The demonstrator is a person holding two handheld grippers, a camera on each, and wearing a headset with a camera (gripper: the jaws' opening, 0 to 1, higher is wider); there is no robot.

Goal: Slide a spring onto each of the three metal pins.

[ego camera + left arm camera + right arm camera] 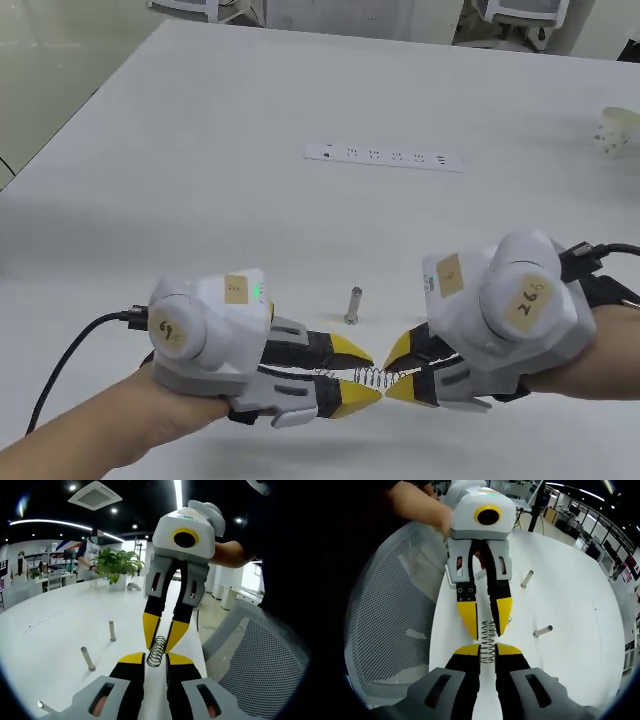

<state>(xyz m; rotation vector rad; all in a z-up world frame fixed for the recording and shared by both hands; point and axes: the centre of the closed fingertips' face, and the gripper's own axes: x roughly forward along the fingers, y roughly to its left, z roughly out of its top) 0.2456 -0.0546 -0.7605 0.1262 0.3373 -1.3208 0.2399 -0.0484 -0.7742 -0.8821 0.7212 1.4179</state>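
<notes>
Together, the left gripper (362, 376) and right gripper (393, 375) pinch opposite ends of one spring (375, 378). Their jaws are closed on it tip to tip, just above the table (200, 200), probably to pass it across for a straighter hold. A bare pin (353, 305) stands upright just beyond, apparently the next target. Neither of the pins (112, 631) in the left gripper view carries a spring yet.

Left gripper (358, 373), right gripper (393, 371): white bodies, black jaws, yellow tips. Silver spring (373, 377); grey pin (353, 304); white table (200, 150); grey dotted-mesh chair (385, 605).
</notes>
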